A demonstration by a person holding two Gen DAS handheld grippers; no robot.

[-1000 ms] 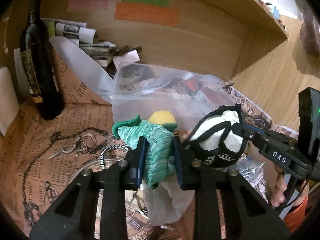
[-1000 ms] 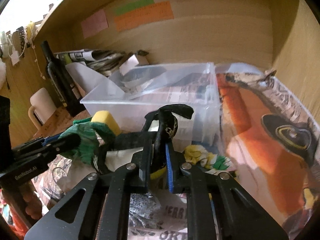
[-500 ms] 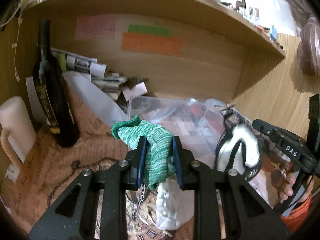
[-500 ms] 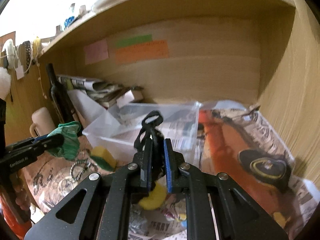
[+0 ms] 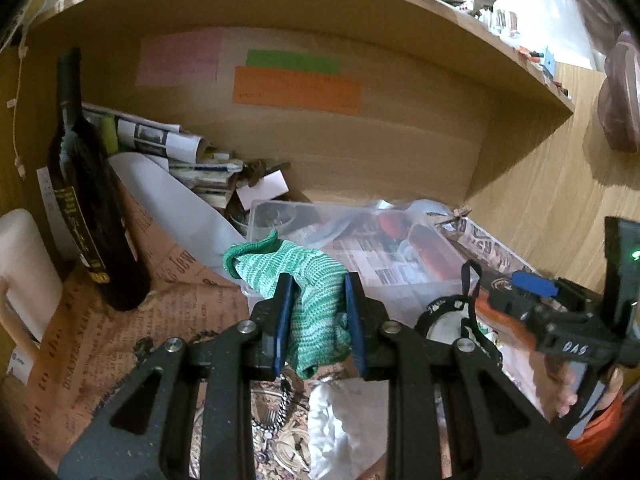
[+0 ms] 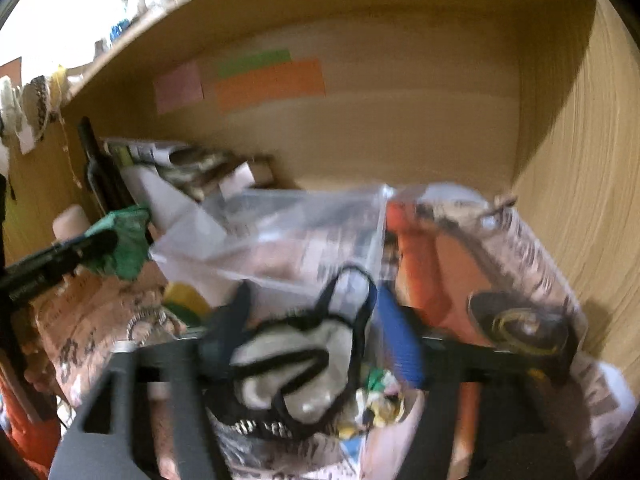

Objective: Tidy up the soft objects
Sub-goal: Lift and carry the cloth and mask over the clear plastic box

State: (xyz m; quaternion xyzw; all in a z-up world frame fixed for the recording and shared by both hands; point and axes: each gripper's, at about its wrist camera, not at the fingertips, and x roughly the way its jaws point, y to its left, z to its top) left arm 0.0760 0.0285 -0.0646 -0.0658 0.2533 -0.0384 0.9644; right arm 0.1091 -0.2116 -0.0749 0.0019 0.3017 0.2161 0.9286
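My left gripper (image 5: pixel 316 320) is shut on a green knitted cloth (image 5: pixel 304 292) and holds it up in front of the clear plastic bin (image 5: pixel 360 240). The cloth (image 6: pixel 124 244) also shows at the left of the right wrist view. My right gripper (image 6: pixel 312 328) has its jaws wide apart, and a white soft pouch with black straps (image 6: pixel 296 364) lies loose between them, below the bin's (image 6: pixel 280 236) near wall. The right wrist view is blurred. The pouch (image 5: pixel 444 320) also shows low right in the left wrist view.
A dark wine bottle (image 5: pixel 88 200) stands at the left by a white mug (image 5: pixel 20 272). Rolled newspapers (image 5: pixel 160 140) lie at the back. A yellow sponge (image 6: pixel 184 300), a crumpled white bag (image 5: pixel 344 420) and a chain lie on the newspaper-covered desk. A shelf runs overhead.
The right gripper has opened and let the strapped pouch drop from between its fingers. The left gripper still holds the green cloth, now closer to the bin.
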